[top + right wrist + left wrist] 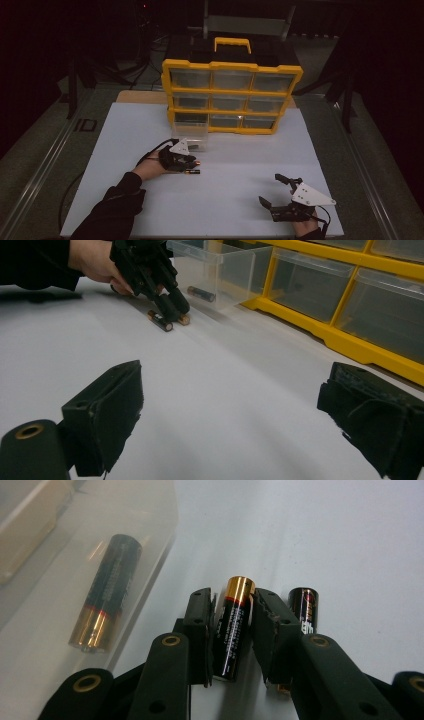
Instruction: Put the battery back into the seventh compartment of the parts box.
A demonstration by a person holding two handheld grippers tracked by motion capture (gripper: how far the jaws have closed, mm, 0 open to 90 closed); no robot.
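- The left gripper [234, 630] has a battery [232, 630] between its two jaws, and the jaws stand close on either flank of it; from the left gripper view the pads look pressed to its sides, so I read this as a pinch on the battery
- That battery lies with its long axis running straight away along the jaws, its gold end [239, 587] pointing forward past the jaw tips, so the grip is taken across its width, not end to end
- A second battery [304, 611] lies just beside the outer face of one jaw, roughly parallel to the held one and apart from it; the jaw sits between the two
- The clear drawer [190, 134] stands out on the white desk [240, 200] just behind the left gripper [181, 161], in front of the lower left corner of the yellow organiser [232, 95], and already has a third battery [107, 592] lying in it
- The coming move, as I judge it, is a lift and a short carry over the drawer's near wall
- The right gripper [280, 192] rests near the desk's near right corner, jaws spread wide with nothing between them, well apart from the batteries; the left hand [150, 169] is plainly the nearer one
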